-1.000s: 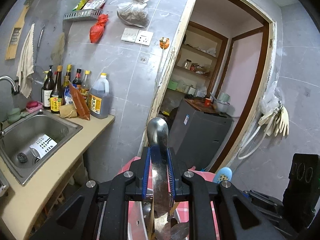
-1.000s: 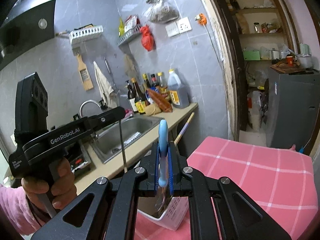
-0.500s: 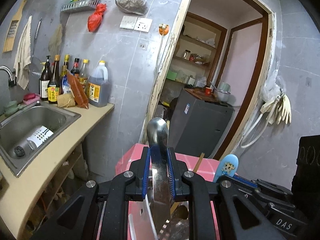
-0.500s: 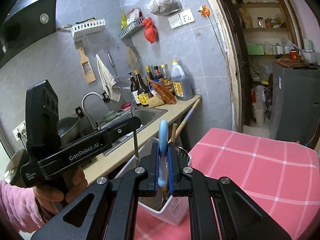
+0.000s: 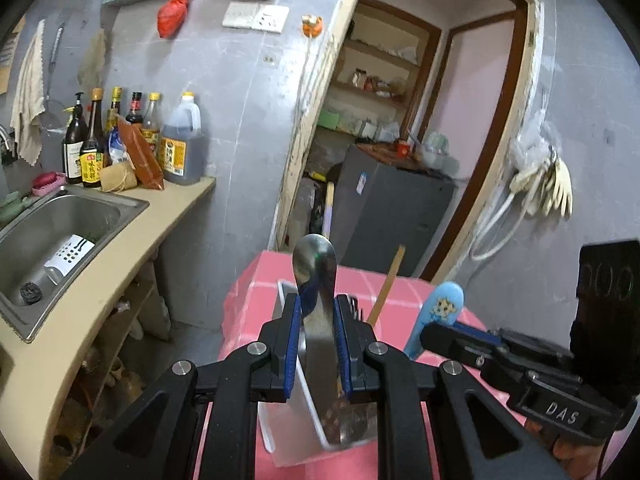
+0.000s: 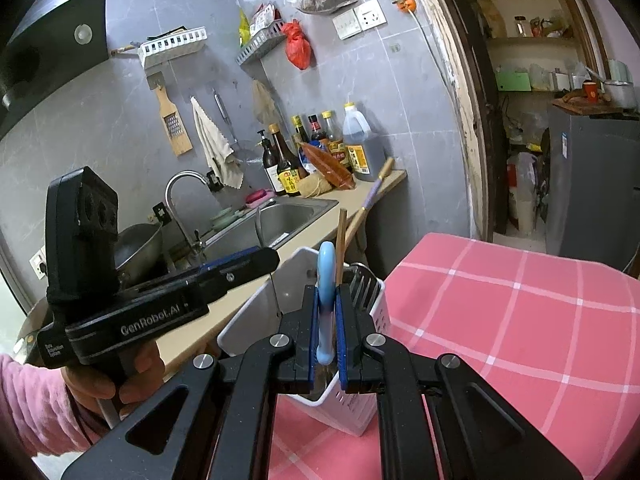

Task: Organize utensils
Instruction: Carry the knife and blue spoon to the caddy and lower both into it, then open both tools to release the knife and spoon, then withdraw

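While both utensils hang over the white caddy, the drop is close.

Left gripper fingers are clamped on a polished steel spoon, long axis upright, bowl at twelve o'clock, lower end already inside the slotted plastic caddy. At three o'clock the right gripper pinches a glossy blue plastic spoon, also upright above the rim. Caddy sits on the pink checked worktop, beside a wooden chopstick.
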Available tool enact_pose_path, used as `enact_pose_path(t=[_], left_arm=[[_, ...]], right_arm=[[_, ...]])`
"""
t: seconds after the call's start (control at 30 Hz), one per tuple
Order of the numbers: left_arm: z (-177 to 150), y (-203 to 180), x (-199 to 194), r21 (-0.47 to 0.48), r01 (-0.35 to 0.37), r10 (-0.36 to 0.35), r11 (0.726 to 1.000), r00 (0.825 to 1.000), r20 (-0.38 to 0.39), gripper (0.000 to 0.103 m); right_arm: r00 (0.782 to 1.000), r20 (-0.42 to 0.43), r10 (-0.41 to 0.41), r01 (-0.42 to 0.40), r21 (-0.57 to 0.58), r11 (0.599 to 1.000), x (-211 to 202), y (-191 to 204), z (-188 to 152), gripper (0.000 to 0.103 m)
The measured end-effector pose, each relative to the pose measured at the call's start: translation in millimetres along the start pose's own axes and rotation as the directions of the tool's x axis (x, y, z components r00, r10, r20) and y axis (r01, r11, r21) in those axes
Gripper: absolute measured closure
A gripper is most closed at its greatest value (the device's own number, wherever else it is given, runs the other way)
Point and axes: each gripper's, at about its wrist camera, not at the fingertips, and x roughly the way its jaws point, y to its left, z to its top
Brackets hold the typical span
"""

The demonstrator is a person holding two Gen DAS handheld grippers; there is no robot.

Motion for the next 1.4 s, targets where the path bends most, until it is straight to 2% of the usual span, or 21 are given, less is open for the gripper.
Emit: enact_pose_path(t=[0.33,0.67,0.97,1.13,1.27,1.4], left_arm=[[0.1,4.6,-2.3,-0.01,0.042,-0.042,0.999,0.998,-0.037,0.087],[-3.1,10.9,-6.5,-0.049,0.112,-0.115,0.993,0.992,-0.059,0.086],[-1.1,12.9,-20.3,-0.051,0.137,-0.138,0.989,0.99,-0.023,0.084],[0.3,16.1,-30.0,-0.039,0.115,-0.115,0.993,0.993,-0.001,0.083],[1.8,16.1,-40.0,-0.01,0.096,-0.096,0.995,0.995,0.016,0.074],[1.3,14.4,-53.6,0.017,0.09,-0.091,0.996,0.995,0.042,0.056]], right_arm=[[1.0,-0.01,-0.003,0.004,0.014,1.0,1.1,-1.6,-6.6,0.095],[1.0,-0.006,-0.023,0.023,0.043,0.999,-1.5,-0.7,-10.3,0.094],[0.998,0.017,-0.056,0.055,0.063,0.996,-10.1,5.4,-9.9,0.079],[0.995,0.04,-0.096,0.093,0.082,0.992,-18.7,9.7,-9.2,0.078],[0.985,0.079,-0.156,0.149,0.09,0.985,-30.3,17.9,-8.7,0.067],[0.963,0.126,-0.239,0.226,0.104,0.968,-46.5,27.2,-8.8,0.063]])
